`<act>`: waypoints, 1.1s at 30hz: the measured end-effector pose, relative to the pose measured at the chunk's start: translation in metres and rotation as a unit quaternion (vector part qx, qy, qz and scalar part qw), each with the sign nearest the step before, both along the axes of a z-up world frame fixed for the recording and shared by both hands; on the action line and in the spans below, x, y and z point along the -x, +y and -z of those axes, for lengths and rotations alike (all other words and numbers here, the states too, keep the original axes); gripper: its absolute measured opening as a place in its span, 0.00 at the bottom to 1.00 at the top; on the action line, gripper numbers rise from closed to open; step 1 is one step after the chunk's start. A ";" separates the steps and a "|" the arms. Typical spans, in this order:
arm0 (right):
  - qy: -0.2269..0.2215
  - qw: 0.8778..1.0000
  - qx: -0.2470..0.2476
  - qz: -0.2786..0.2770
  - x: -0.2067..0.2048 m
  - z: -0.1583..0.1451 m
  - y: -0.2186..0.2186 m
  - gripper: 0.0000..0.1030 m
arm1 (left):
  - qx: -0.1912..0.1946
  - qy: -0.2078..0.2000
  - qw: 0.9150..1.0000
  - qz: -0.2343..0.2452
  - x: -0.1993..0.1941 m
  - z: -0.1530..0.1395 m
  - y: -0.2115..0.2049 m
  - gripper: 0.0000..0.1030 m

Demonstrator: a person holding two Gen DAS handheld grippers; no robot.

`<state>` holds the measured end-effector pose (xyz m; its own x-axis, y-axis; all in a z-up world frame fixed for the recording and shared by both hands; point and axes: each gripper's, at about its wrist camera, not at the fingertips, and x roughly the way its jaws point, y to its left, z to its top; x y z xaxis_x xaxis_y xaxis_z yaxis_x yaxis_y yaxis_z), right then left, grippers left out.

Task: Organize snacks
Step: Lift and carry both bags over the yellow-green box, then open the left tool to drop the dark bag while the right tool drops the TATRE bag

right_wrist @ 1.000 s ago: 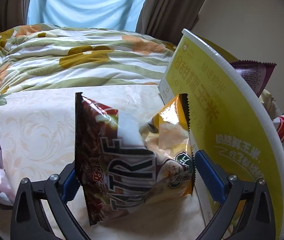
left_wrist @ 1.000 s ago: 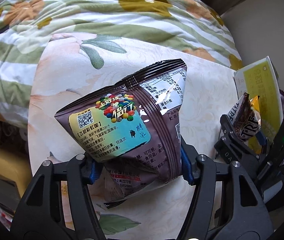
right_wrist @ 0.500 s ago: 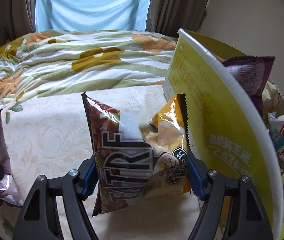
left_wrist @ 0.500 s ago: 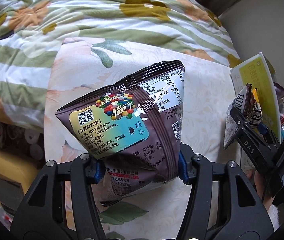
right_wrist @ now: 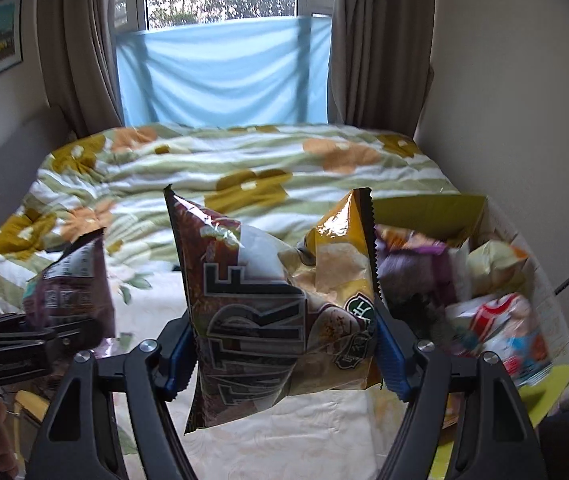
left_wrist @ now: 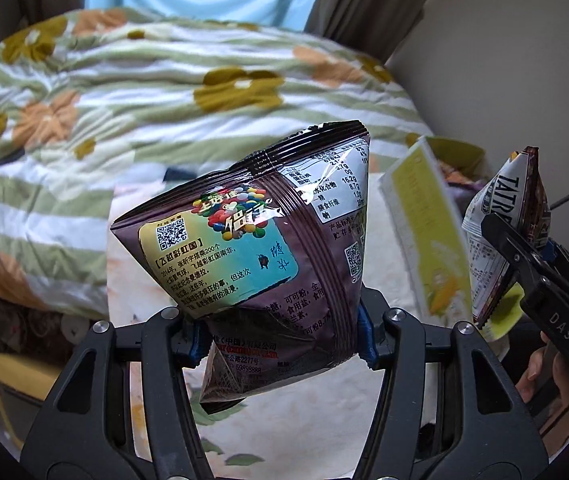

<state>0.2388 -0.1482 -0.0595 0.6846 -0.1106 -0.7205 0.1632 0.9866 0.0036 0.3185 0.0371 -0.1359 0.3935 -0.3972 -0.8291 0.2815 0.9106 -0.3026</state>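
Observation:
My left gripper (left_wrist: 282, 338) is shut on a brown candy bag (left_wrist: 252, 248) with a teal label and holds it in the air above the cream tablecloth (left_wrist: 304, 420). My right gripper (right_wrist: 284, 354) is shut on a brown-and-yellow chip bag (right_wrist: 276, 304) and holds it up beside the open yellow cardboard box (right_wrist: 436, 208). The box holds several snack bags (right_wrist: 496, 320). The right gripper and its chip bag (left_wrist: 504, 236) show at the right of the left wrist view. The candy bag (right_wrist: 72, 288) shows at the left of the right wrist view.
A bed with a green and orange floral quilt (right_wrist: 224, 168) lies beyond the table. Brown curtains (right_wrist: 380, 40) and a blue cloth (right_wrist: 224, 72) hang at the window behind it. A wall (right_wrist: 516, 80) stands to the right of the box.
Both grippers have risen with their bags off the table and tilted up, so the window and the inside of the box have come into view. The right gripper closed tighter on the chip bag.

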 end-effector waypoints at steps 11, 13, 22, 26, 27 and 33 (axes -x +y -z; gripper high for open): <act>-0.017 1.000 0.010 -0.019 0.049 -0.045 -0.129 0.69 | 0.031 -0.049 0.998 0.038 0.039 -0.064 -0.155 0.51; -0.014 1.000 0.005 -0.028 0.056 -0.048 -0.155 0.69 | 0.032 -0.045 0.998 0.038 0.047 -0.062 -0.190 0.51; -0.005 0.997 0.011 -0.077 0.070 -0.050 -0.232 0.69 | 0.049 0.020 0.998 0.019 0.076 -0.020 -0.300 0.57; 0.003 0.995 0.006 -0.097 0.068 -0.045 -0.246 0.69 | 0.033 0.028 0.999 -0.012 0.085 -0.008 -0.308 0.99; 0.004 0.995 0.002 -0.100 0.069 -0.043 -0.248 0.69 | 0.036 0.028 0.999 -0.020 0.089 -0.007 -0.305 0.99; 0.009 0.994 -0.020 -0.111 0.067 -0.033 -0.258 0.69 | 0.027 0.035 0.997 -0.056 0.100 -0.007 -0.277 0.99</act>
